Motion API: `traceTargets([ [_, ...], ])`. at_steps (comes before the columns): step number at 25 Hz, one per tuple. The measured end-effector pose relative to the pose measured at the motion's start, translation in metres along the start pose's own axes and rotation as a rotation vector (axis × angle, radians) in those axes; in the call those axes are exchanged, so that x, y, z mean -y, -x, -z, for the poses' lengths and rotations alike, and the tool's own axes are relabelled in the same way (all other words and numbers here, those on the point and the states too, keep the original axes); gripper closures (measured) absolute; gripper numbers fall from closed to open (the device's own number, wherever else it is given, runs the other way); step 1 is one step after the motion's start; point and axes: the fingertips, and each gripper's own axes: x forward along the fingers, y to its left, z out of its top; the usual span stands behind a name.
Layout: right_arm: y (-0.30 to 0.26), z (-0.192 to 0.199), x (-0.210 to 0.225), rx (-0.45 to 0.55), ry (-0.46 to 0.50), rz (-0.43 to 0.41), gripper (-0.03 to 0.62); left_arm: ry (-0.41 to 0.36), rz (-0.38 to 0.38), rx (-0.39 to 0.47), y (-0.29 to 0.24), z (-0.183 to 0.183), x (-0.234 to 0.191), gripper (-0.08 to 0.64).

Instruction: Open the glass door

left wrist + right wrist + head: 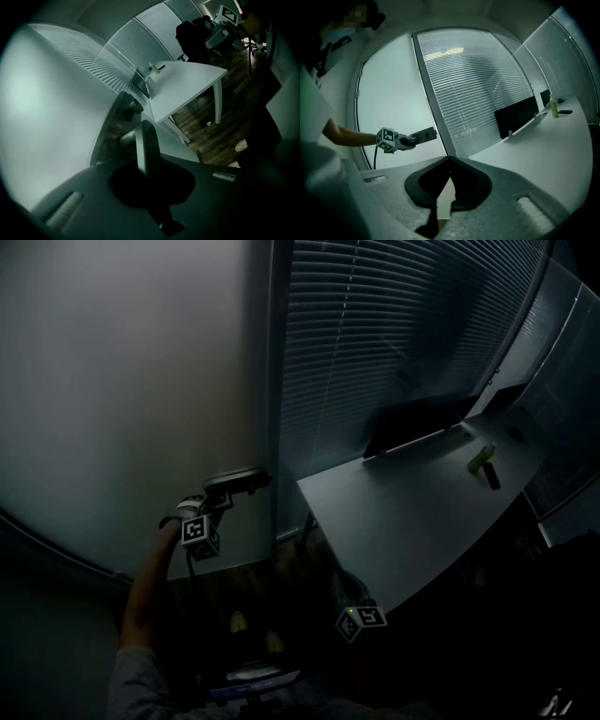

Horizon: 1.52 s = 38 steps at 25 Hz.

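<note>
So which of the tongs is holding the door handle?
The left tongs. They are clamped on the grey door handle. The right tongs are shut on nothing, down near the white table.

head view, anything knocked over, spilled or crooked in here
Nothing stands out. On the white table the green bottle stands upright with a dark pen-like thing lying flat beside it, no spill showing. The left claw is shut on the door handle, which looks intact.

No text, label or number can be read.
</note>
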Motion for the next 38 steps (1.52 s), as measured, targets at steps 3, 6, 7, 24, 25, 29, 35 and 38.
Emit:
traceTargets([
  [3,0.002,0.004,0.002,-0.004,0.004,0.003,0.589,0.001,0.016,0.006,0.001,0.000,0.010,0.560],
  [6,0.005,0.005,0.002,-0.011,0.002,0.007,0.590,-0.004,0.013,0.013,0.004,-0.002,0.016,0.560],
  [7,0.005,0.004,0.001,-0.011,0.005,0.006,0.589,-0.006,0.015,0.015,0.006,-0.003,0.016,0.560],
  [24,0.048,0.003,-0.026,0.028,0.037,0.045,0.590,-0.045,0.068,0.062,0.032,-0.017,0.055,0.558],
  [25,0.052,0.004,-0.027,0.030,0.037,0.049,0.589,-0.049,0.068,0.065,0.033,-0.017,0.058,0.559],
  [29,0.067,0.005,-0.033,0.040,0.039,0.069,0.589,-0.068,0.065,0.080,0.039,-0.021,0.066,0.558],
  [35,0.095,0.013,-0.045,0.051,0.034,0.100,0.589,-0.082,0.082,0.103,0.060,-0.026,0.086,0.558],
  [38,0.105,0.020,-0.051,0.058,0.035,0.108,0.589,-0.097,0.083,0.121,0.069,-0.031,0.095,0.558],
])
